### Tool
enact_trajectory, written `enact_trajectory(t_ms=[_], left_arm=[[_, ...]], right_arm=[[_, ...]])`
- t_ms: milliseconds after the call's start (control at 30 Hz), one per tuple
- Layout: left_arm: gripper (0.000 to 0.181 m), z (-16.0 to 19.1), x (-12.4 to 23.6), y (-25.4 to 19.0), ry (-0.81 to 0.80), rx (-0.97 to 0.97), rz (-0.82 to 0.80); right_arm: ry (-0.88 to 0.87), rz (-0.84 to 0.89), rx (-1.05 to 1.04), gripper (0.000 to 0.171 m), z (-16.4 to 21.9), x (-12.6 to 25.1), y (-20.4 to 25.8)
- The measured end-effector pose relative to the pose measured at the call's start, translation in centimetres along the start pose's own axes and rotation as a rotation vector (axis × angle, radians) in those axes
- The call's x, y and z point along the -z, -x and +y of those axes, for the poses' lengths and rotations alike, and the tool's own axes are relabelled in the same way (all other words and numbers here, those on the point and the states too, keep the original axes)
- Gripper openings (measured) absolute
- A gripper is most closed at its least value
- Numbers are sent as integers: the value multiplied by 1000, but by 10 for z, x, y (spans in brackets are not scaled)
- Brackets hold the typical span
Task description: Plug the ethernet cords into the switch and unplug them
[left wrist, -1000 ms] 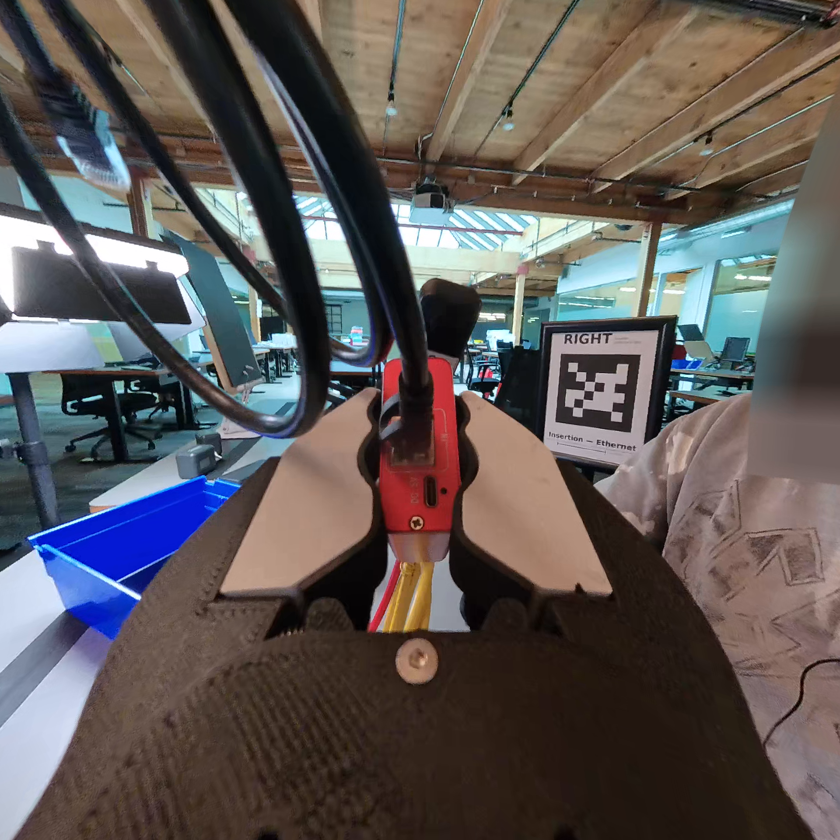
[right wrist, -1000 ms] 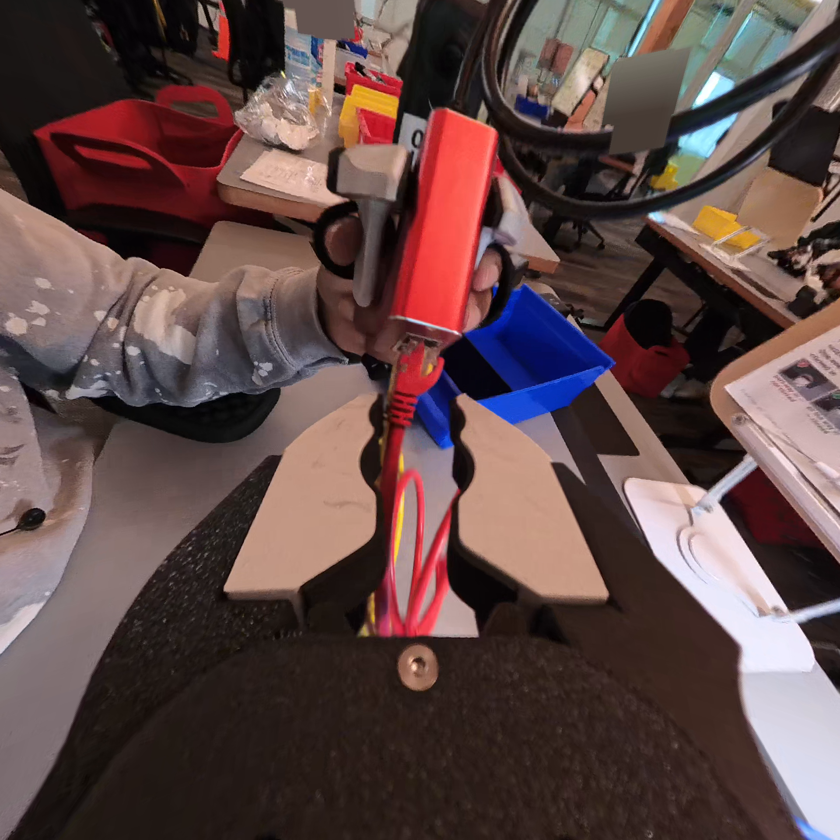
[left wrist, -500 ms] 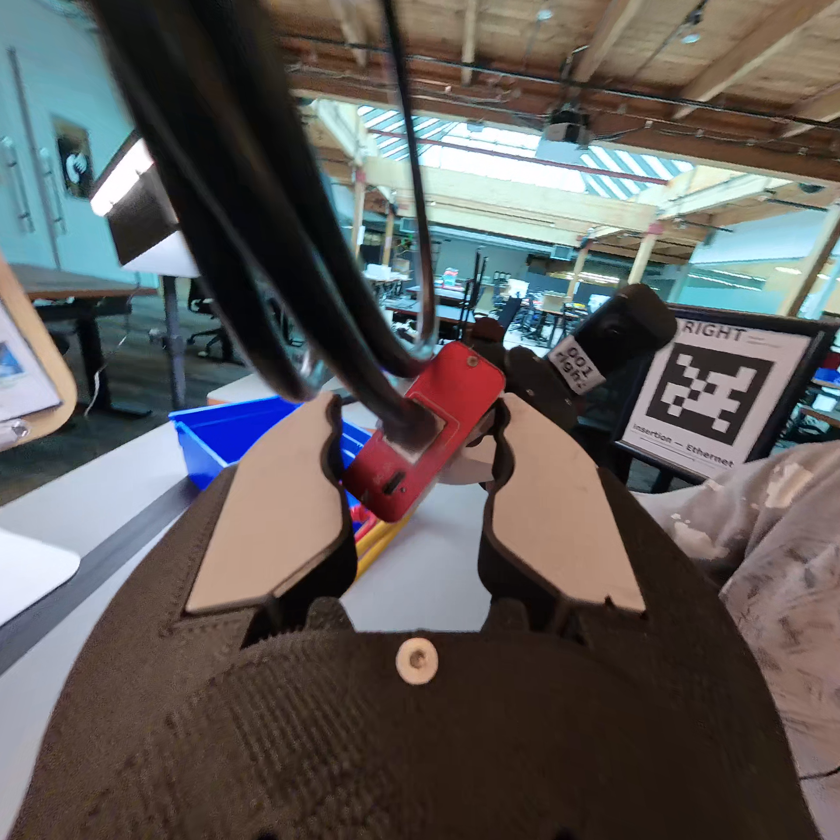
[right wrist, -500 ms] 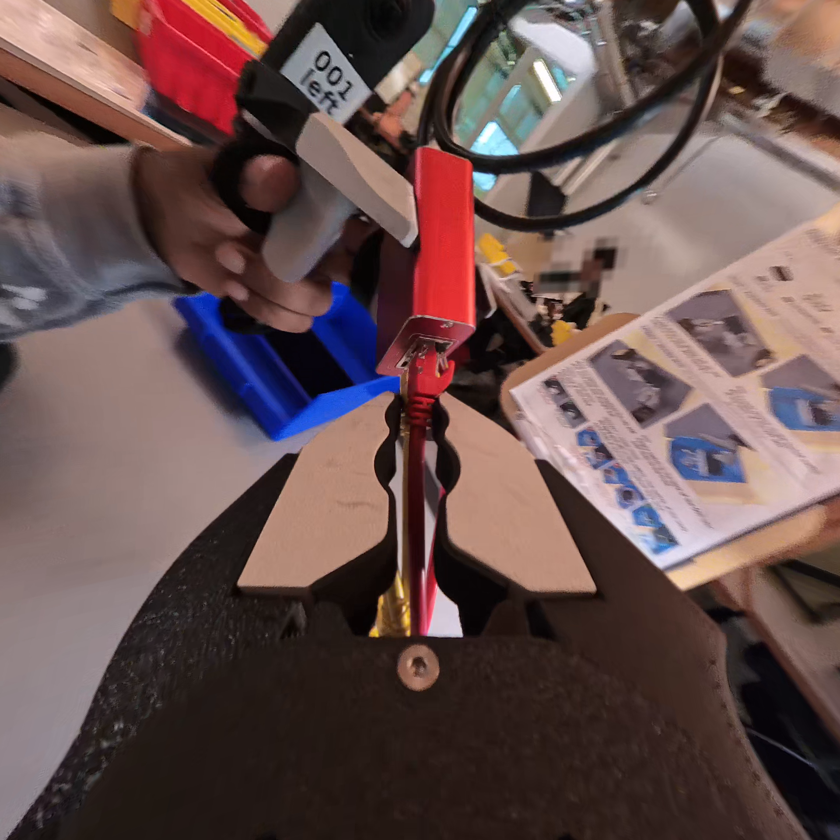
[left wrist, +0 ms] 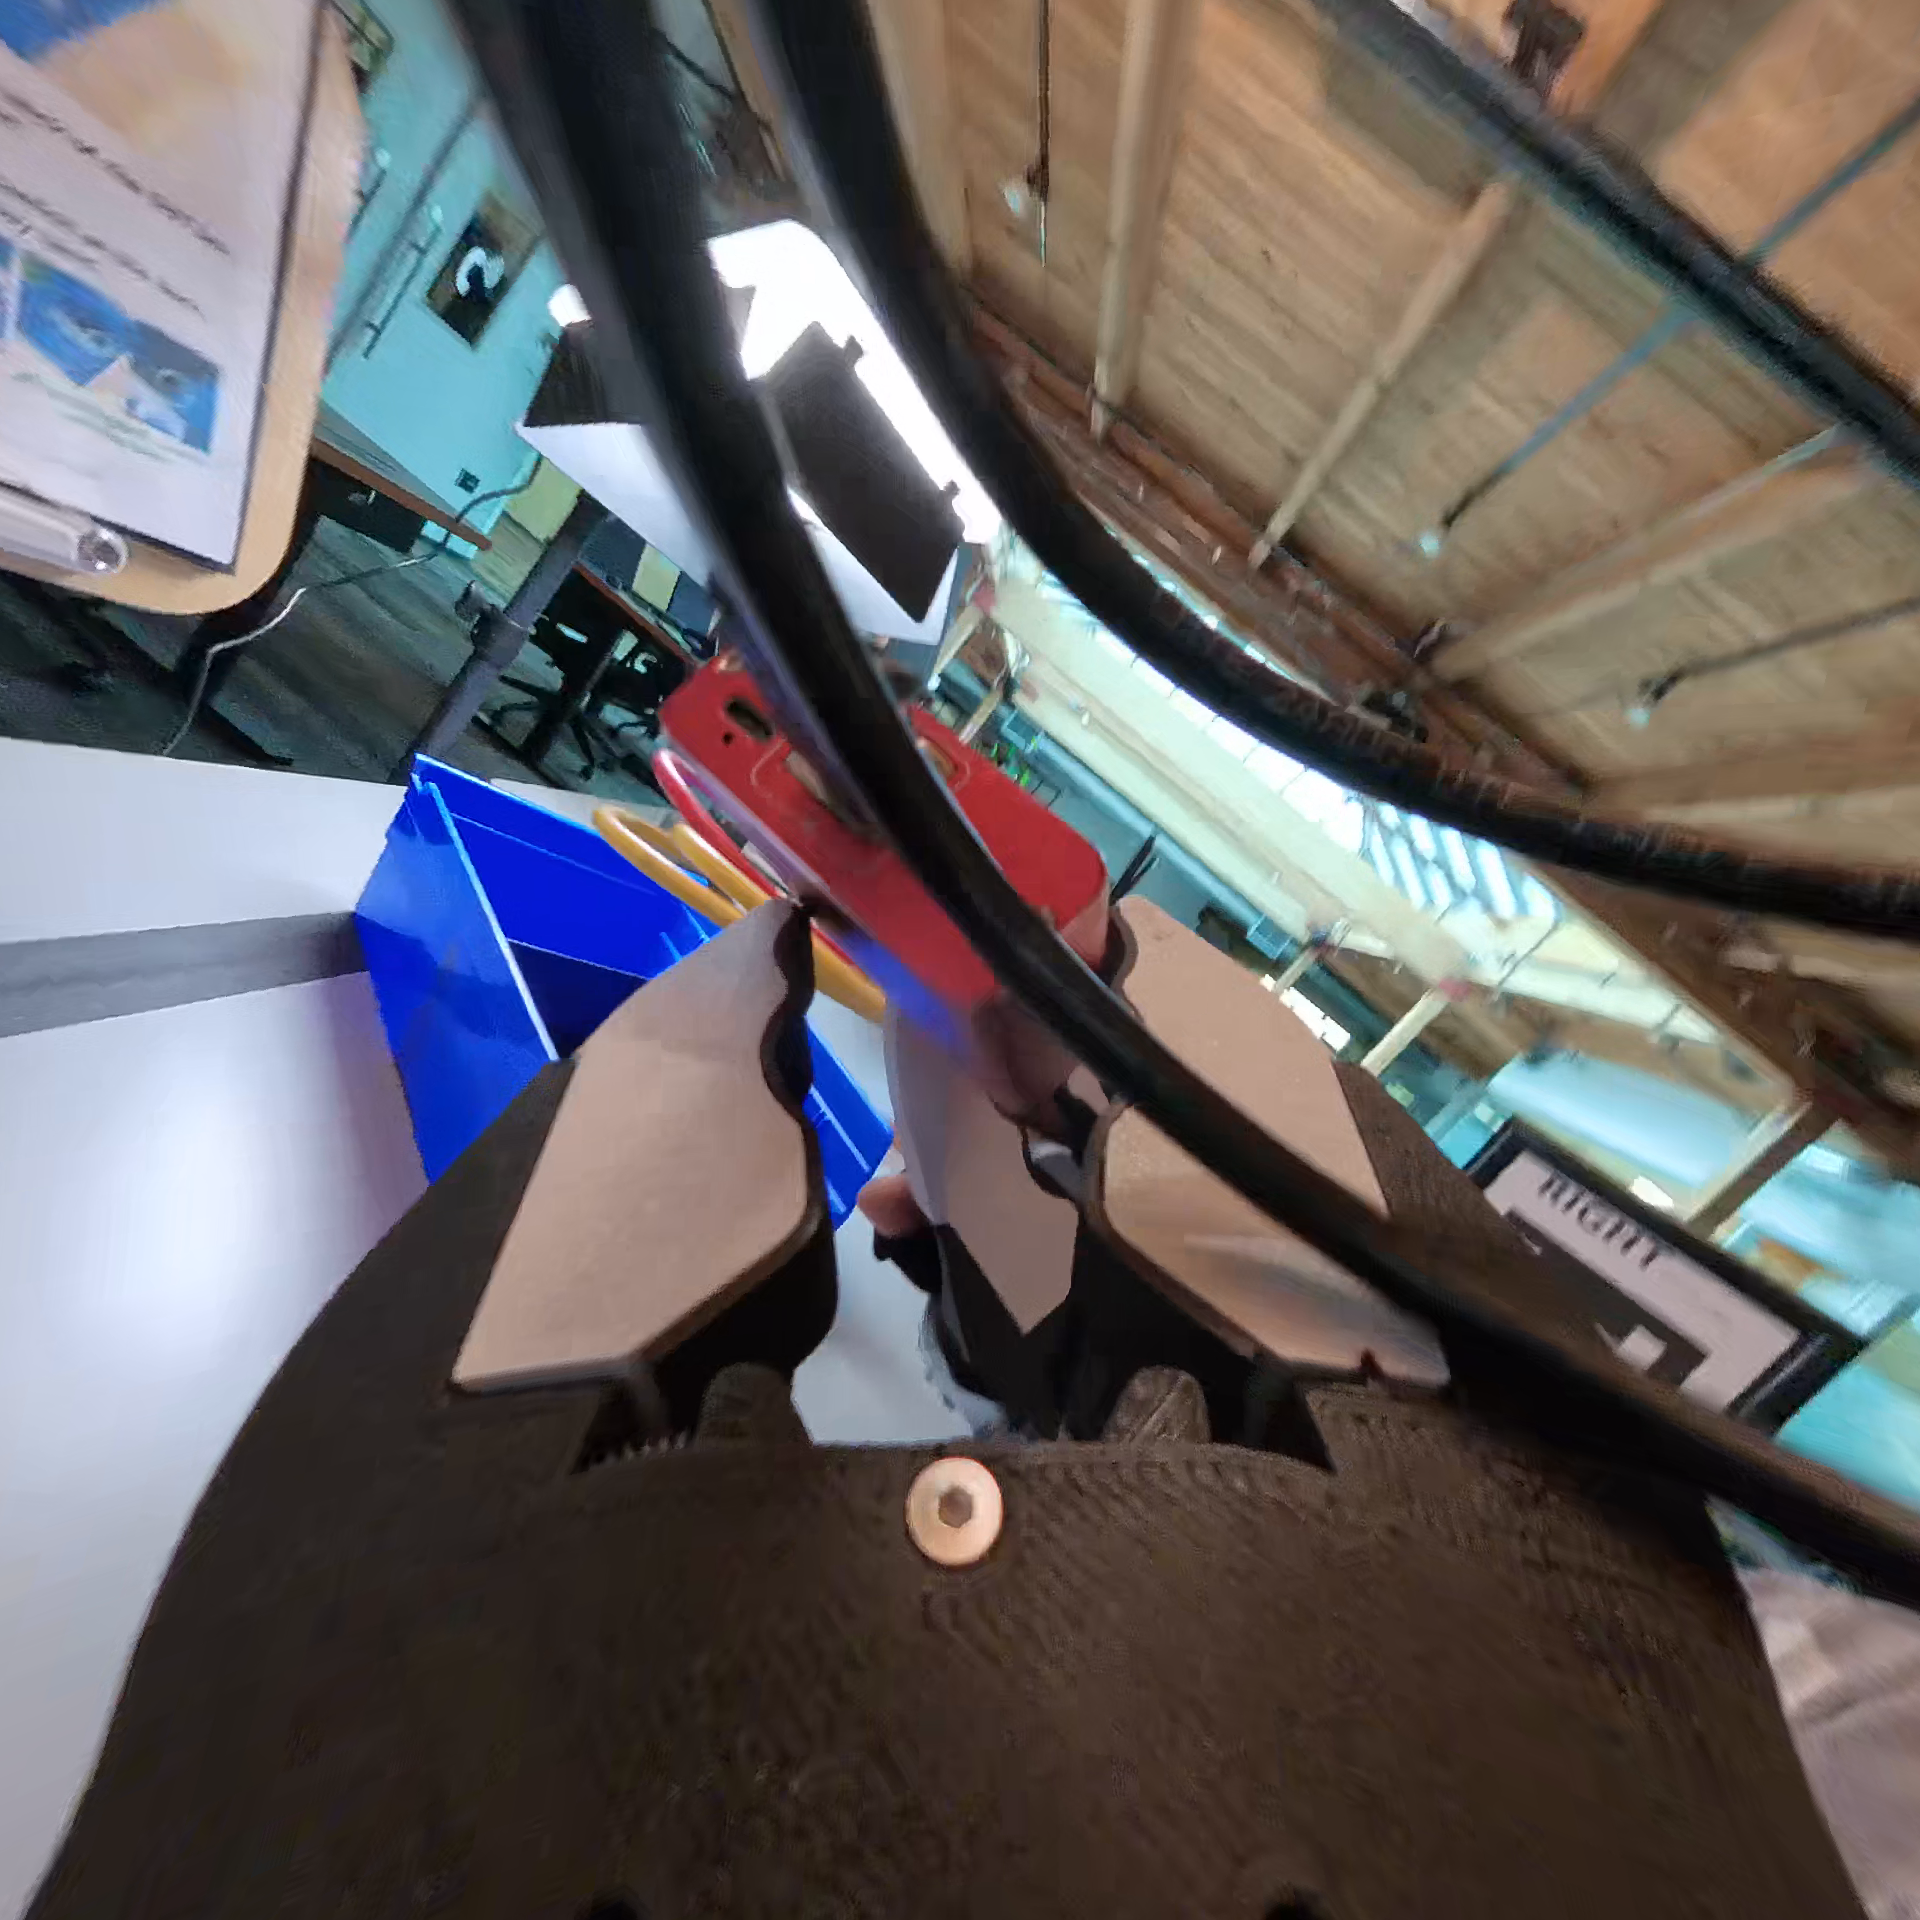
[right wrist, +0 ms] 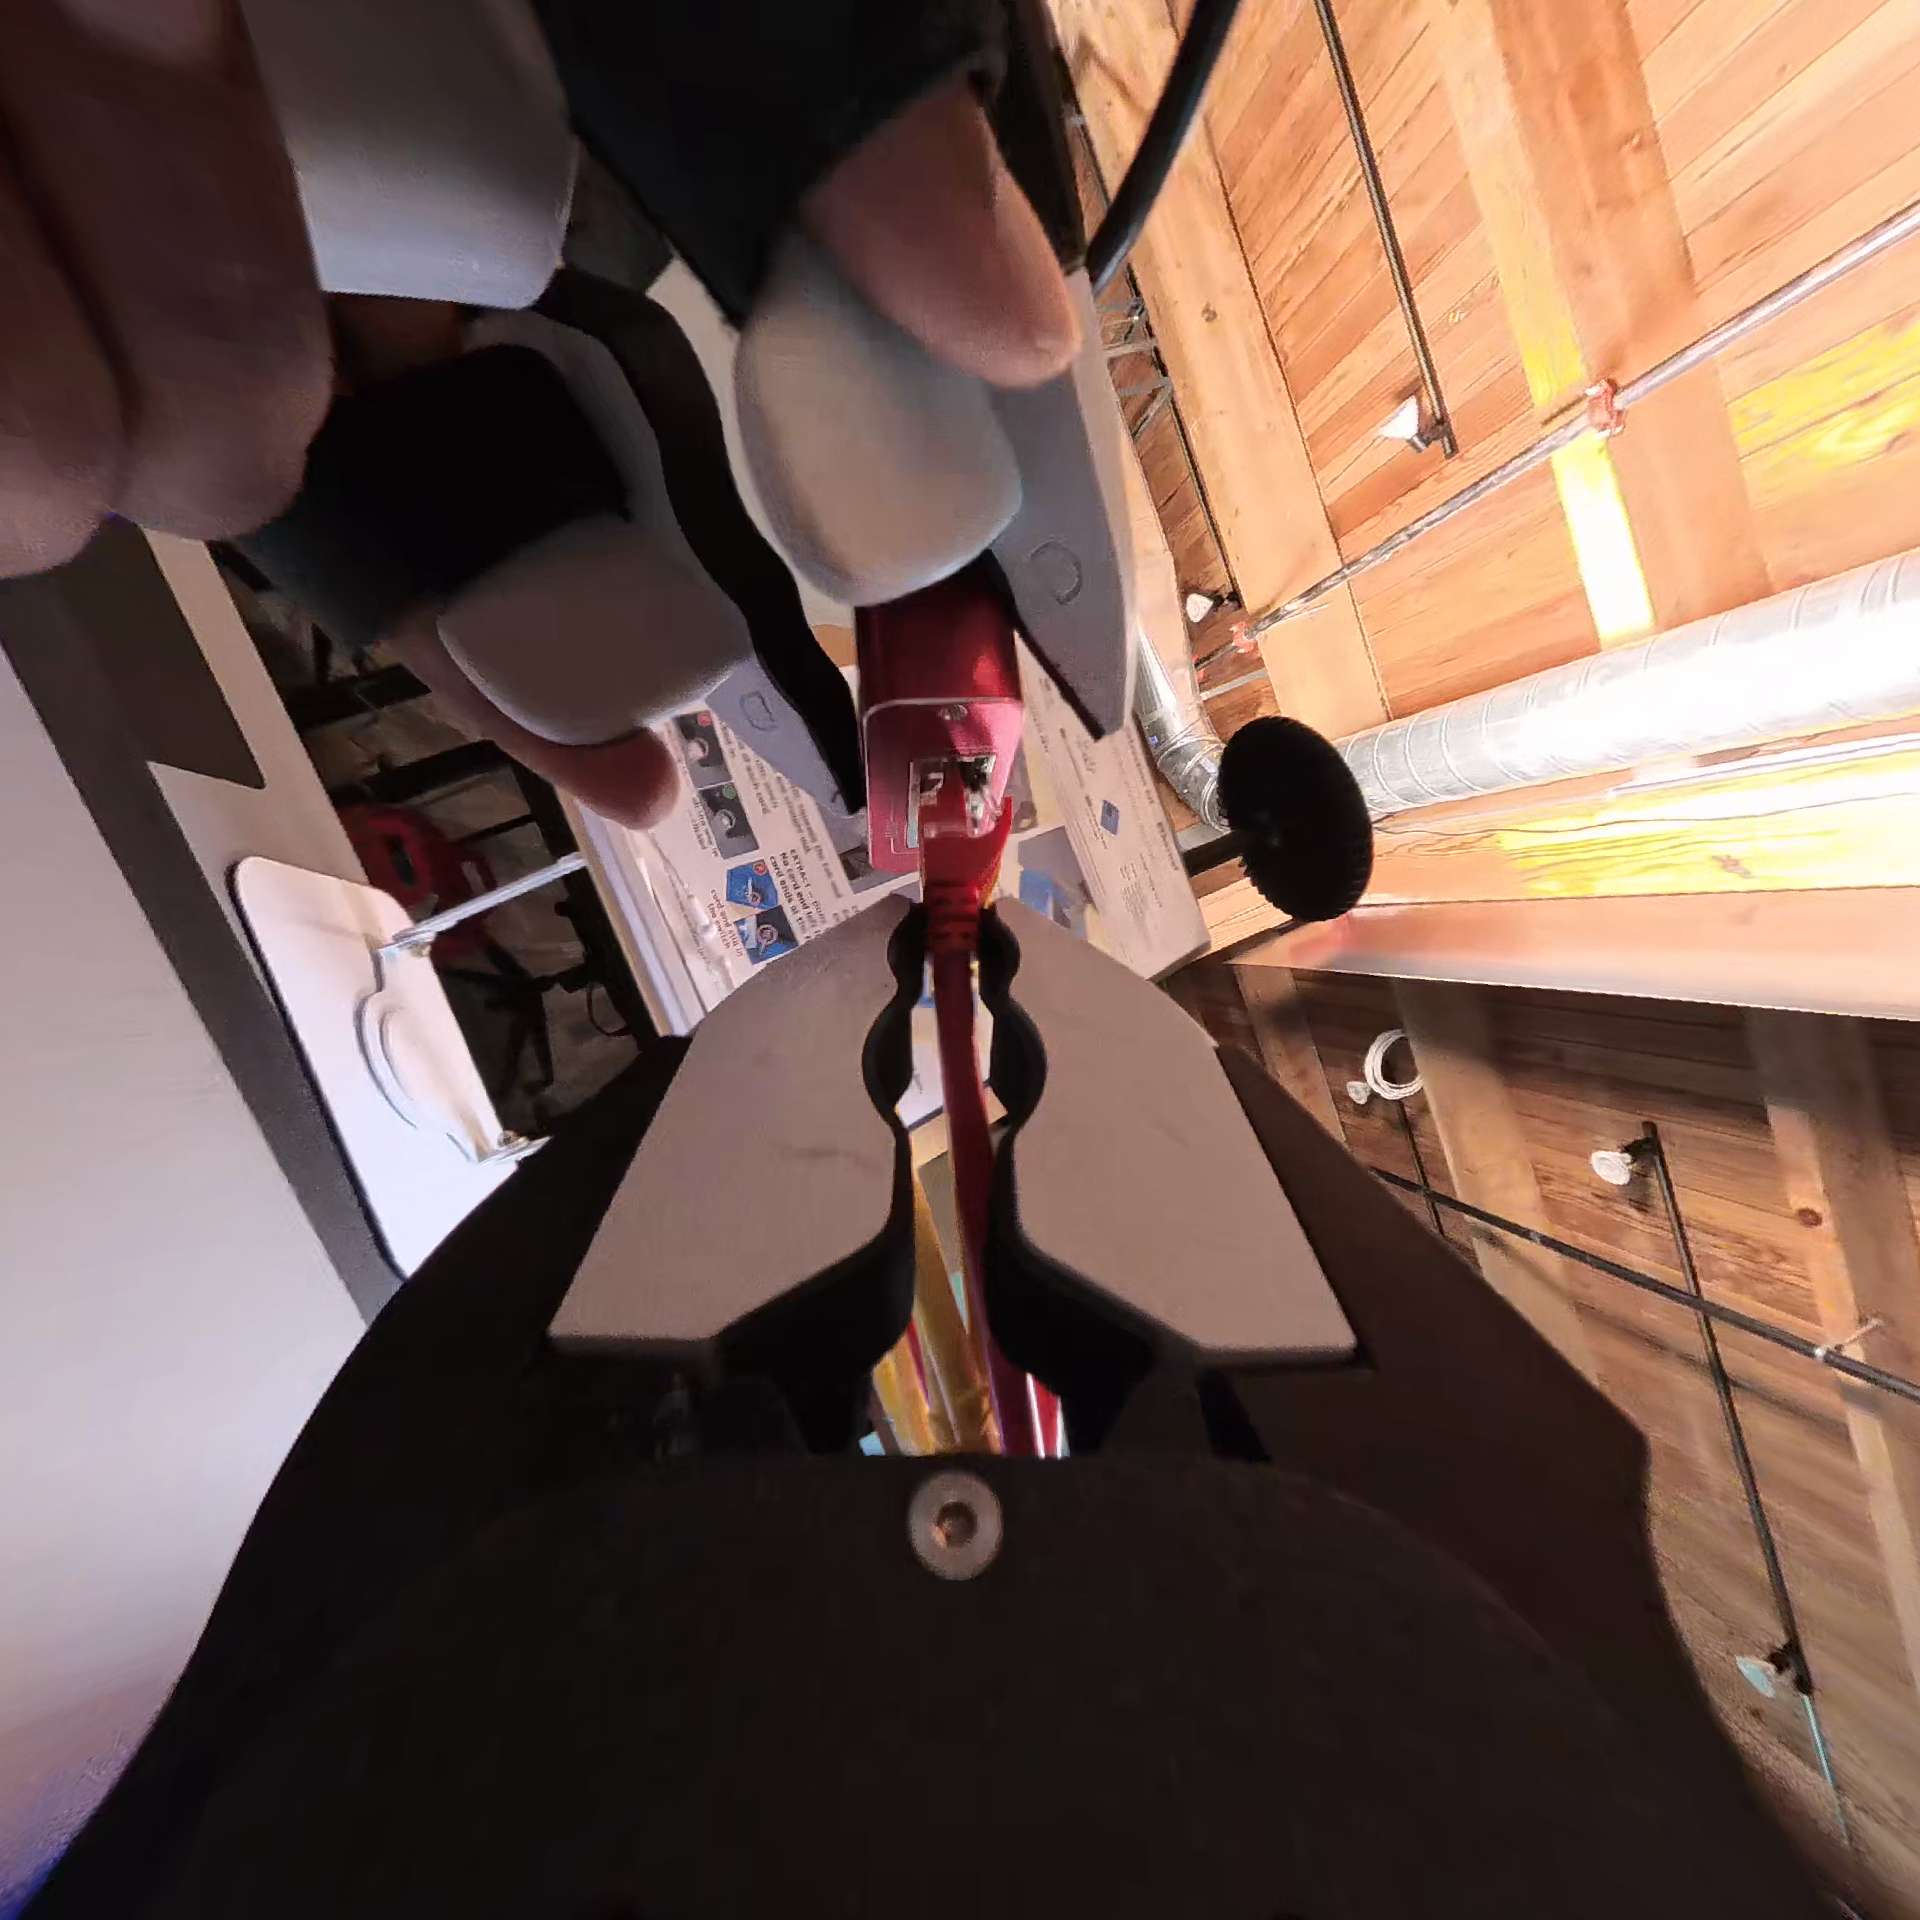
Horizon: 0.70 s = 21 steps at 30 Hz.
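The red switch (left wrist: 914,862) is held in the air between the fingertips of my left gripper (left wrist: 956,925). A thick black cord (left wrist: 748,540) is plugged into its upper end and loops overhead. Yellow cords (left wrist: 665,862) and a red cord loop out below it. In the right wrist view the switch (right wrist: 935,665) sits between the left gripper's grey fingers (right wrist: 1070,613). My right gripper (right wrist: 951,914) is shut on the red ethernet cord (right wrist: 961,1049) just behind its plug (right wrist: 951,810), which sits in the switch's end port. A hand grips the left gripper at top left.
A blue bin (left wrist: 488,935) stands on the white table (left wrist: 156,1143) under the switch. A clipboard with a printed sheet (left wrist: 125,312) is at the left, its white stand base (right wrist: 343,997) on the table. A black-and-white marker board (left wrist: 1642,1299) stands at the right.
Both grippers have swung and rolled together with the switch, so both views now tilt toward the ceiling. The red plug stays at the switch's port, and the right gripper has closed in on the switch.
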<state>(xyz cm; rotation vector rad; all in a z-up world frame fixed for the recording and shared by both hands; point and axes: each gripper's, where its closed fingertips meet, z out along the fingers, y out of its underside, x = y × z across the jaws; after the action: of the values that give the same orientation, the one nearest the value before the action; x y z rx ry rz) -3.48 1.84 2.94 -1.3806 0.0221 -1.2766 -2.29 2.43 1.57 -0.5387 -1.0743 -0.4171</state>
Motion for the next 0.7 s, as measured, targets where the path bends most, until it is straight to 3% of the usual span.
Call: enact_trajectory(t_ms=[133, 267, 500, 633, 700], left_arm=[[49, 3, 2, 20, -52, 65, 57], [43, -11, 12, 28, -143, 110, 124], [29, -50, 40, 13, -274, 2, 186], [27, -67, 52, 1, -328, -44, 208], [27, -70, 54, 1, -324, -33, 198]], right_arm=[[25, -72, -31, 10, 10, -3, 17], [-9, -198, -101, 25, -4, 0, 19], [-148, -293, -540, 17, -44, 12, -8], [-220, -690, -1019, 9, -87, 27, 20], [-182, -805, -1111, 14, -98, 31, 41]])
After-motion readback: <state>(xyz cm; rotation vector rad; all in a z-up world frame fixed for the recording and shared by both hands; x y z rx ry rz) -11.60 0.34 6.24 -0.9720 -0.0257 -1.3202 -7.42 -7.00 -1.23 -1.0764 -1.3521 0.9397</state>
